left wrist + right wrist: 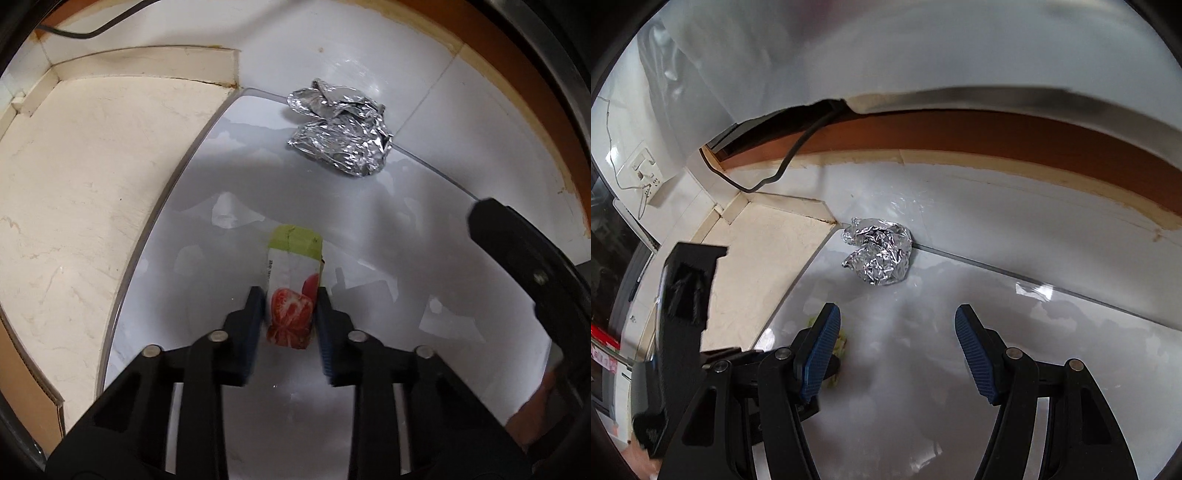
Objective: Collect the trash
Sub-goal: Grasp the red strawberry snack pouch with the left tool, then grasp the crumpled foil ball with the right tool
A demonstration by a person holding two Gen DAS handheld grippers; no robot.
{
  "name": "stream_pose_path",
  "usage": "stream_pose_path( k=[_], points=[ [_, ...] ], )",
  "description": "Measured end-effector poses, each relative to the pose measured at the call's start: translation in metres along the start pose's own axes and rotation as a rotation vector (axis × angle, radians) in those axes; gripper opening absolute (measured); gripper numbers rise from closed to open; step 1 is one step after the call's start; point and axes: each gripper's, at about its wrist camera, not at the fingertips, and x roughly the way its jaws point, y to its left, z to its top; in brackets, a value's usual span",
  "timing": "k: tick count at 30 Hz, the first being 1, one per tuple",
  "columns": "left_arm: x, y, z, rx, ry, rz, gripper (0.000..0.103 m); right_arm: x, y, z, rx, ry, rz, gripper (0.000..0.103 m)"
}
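Left claw (290, 314) pinched on the thin, glossy strawberry wrapper (293, 291) lying on the shiny white table (221, 177), liable to slip off that slick film when lifted; right claw (897, 354) gaping, empty, short of the crumpled, springy foil ball (879, 254) beyond.

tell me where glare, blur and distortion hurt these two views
Left wrist: fisheye bends the table edge, reflections mottle its glossy top, and the left tool pads on the wrapper are slightly smeared. Right wrist: the top is washed out and soft, the foil sparkles, the right tool is sharp.
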Motion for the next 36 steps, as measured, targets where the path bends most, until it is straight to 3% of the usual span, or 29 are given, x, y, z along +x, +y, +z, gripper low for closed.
stream_pose_path(
  k=[9,19,29,34,36],
  points=[
    [-0.021,0.036,0.002,-0.106,-0.122,0.028,0.016,0.045,0.011,0.008,0.013,0.017,0.005,0.066],
    [-0.040,0.093,0.014,-0.244,-0.176,0.029,0.016,0.107,0.023,0.019,0.061,-0.001,-0.073,0.066],
    [-0.053,0.105,0.016,-0.256,-0.182,0.012,0.016,0.139,0.037,0.023,0.025,-0.059,-0.126,0.070],
    [-0.059,0.101,0.014,-0.245,-0.189,0.006,0.016,0.142,0.047,0.021,-0.016,-0.074,-0.117,0.055],
    [-0.060,0.100,0.012,-0.243,-0.191,0.001,0.017,0.139,0.048,0.021,-0.012,-0.083,-0.091,0.041]
  ],
)
